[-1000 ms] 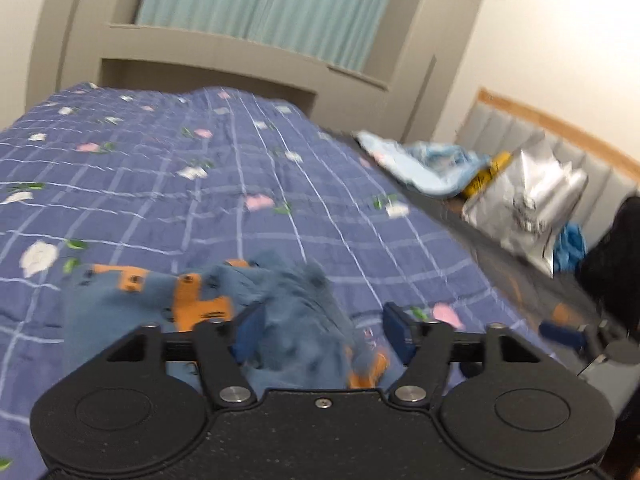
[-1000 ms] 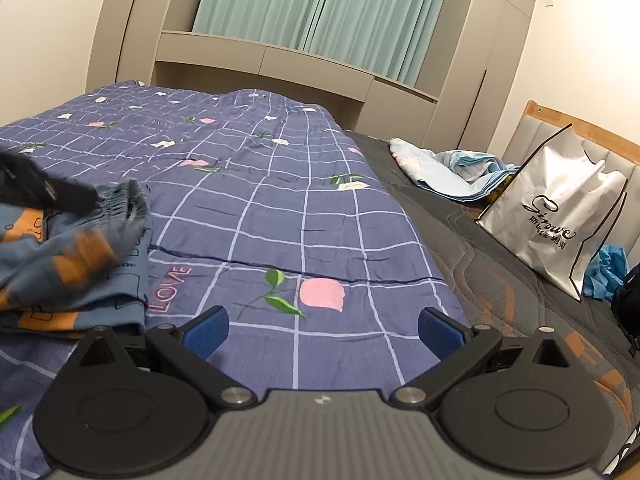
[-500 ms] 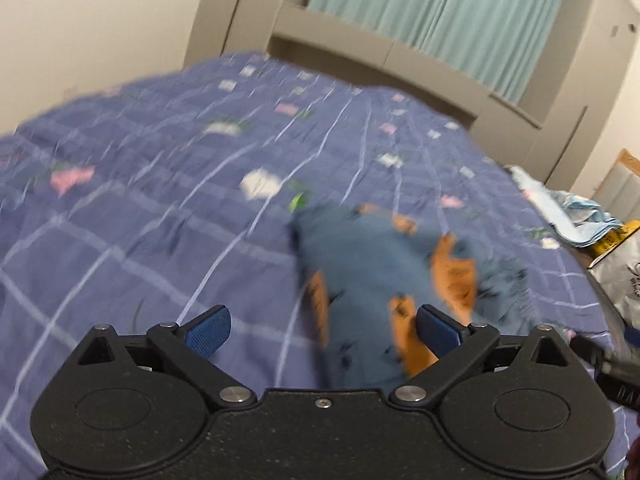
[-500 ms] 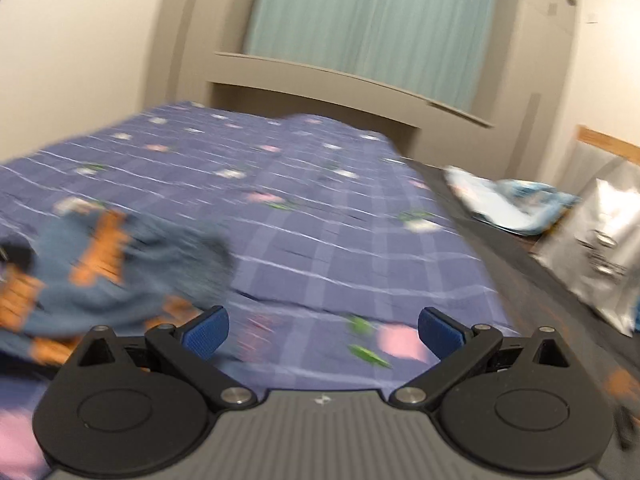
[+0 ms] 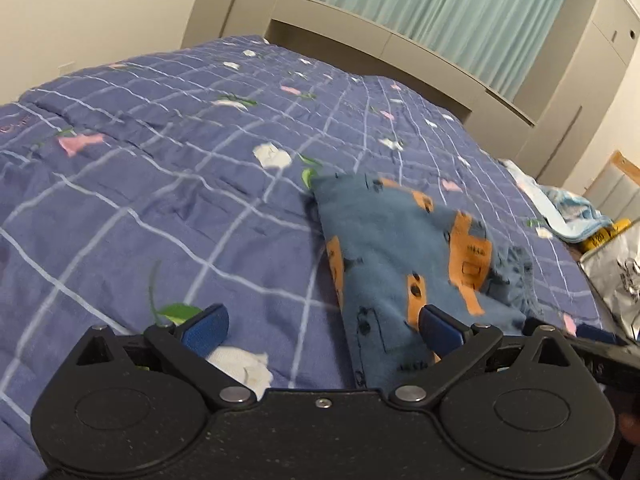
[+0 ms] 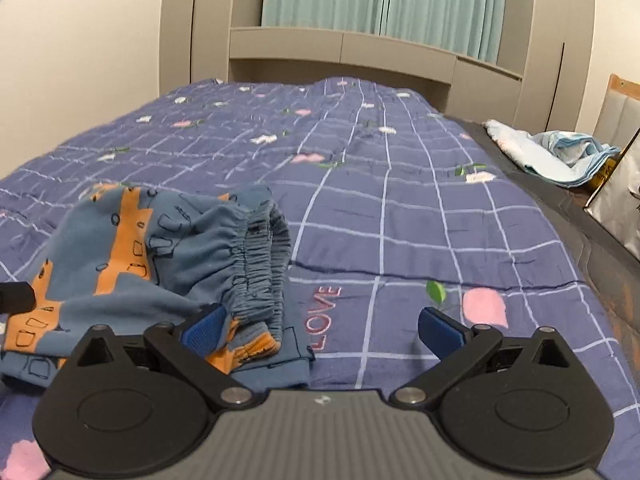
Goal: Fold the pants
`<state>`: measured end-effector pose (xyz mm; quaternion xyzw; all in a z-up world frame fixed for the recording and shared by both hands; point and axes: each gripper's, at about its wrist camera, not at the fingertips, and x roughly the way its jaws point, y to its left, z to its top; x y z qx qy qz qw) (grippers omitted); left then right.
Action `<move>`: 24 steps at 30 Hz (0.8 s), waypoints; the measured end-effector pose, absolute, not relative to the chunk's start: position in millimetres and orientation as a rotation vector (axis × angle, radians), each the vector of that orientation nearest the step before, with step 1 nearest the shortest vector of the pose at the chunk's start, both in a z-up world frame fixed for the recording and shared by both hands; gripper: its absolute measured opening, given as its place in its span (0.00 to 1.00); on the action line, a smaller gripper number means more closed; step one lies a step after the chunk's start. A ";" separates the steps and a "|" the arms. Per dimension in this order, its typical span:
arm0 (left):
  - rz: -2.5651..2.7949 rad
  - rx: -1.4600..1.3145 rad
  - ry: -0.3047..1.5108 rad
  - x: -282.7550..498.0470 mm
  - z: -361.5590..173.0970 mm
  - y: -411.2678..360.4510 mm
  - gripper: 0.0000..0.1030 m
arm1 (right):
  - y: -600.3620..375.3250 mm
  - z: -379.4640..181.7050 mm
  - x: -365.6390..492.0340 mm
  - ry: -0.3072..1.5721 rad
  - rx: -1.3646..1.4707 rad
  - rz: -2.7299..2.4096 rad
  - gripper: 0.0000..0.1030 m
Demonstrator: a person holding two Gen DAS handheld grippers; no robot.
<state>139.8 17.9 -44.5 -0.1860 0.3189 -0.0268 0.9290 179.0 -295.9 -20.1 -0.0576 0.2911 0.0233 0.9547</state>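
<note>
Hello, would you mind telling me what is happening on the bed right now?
A person holding a tool in each hand is folding blue and orange pants on the checked quilt. Right now neither tool grips them: the left tool and the right tool both hang open beside the pants, which lie bunched, with the elastic waistband rumpled on top.

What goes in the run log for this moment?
left hand-held gripper: open, empty | right hand-held gripper: open, empty | pants: bunched on quilt, unfolded
</note>
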 end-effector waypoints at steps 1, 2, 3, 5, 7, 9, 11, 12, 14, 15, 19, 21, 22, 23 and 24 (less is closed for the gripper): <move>-0.051 -0.380 0.637 141.7 -40.2 19.2 0.99 | -295.1 -18.0 176.5 0.571 -0.120 0.046 1.00; -0.050 -0.376 0.622 144.8 -37.1 20.9 0.99 | -294.2 -15.1 174.8 0.550 -0.124 0.047 1.00; -0.050 -0.366 0.605 149.9 -32.6 21.1 0.99 | -293.6 -11.6 175.1 0.527 -0.127 0.053 1.00; -0.053 -0.337 0.588 165.6 -24.6 17.2 0.99 | -292.2 -4.8 175.9 0.485 -0.128 0.069 1.00; -0.063 -0.316 0.569 181.4 -18.8 11.9 0.99 | -288.3 2.2 187.0 0.465 -0.141 0.079 1.00; -0.063 -0.281 0.555 200.1 -15.5 3.7 0.99 | -283.7 7.0 203.6 0.452 -0.157 0.090 1.00; -0.054 -0.240 0.559 217.7 -16.4 -5.0 0.99 | -279.3 8.3 216.6 0.450 -0.162 0.102 1.00; -0.051 -0.222 0.566 225.2 -18.6 -8.1 0.99 | -278.2 8.0 225.7 0.455 -0.168 0.109 1.00; -0.022 -0.185 0.592 238.6 -25.3 -12.8 0.99 | -275.6 3.0 240.4 0.488 -0.187 0.117 1.00; 0.005 -0.172 0.610 244.0 -30.4 -13.6 0.99 | -275.5 -0.7 246.4 0.504 -0.199 0.111 1.00; 0.017 -0.231 0.650 250.1 -56.7 0.2 1.00 | -287.6 -21.7 255.9 0.540 -0.146 0.112 1.00; 0.003 -0.251 0.619 245.9 -61.8 3.9 1.00 | -296.1 -30.5 259.1 0.553 -0.083 0.137 1.00; 0.002 -0.250 0.620 246.0 -61.1 3.9 1.00 | -301.2 -32.3 260.3 0.557 -0.049 0.150 1.00; 0.002 -0.251 0.620 246.8 -62.0 4.5 1.00 | -305.5 -33.6 261.4 0.562 -0.022 0.161 1.00; 0.000 -0.255 0.617 246.5 -62.8 5.1 1.00 | -309.3 -34.7 261.7 0.566 0.000 0.170 1.00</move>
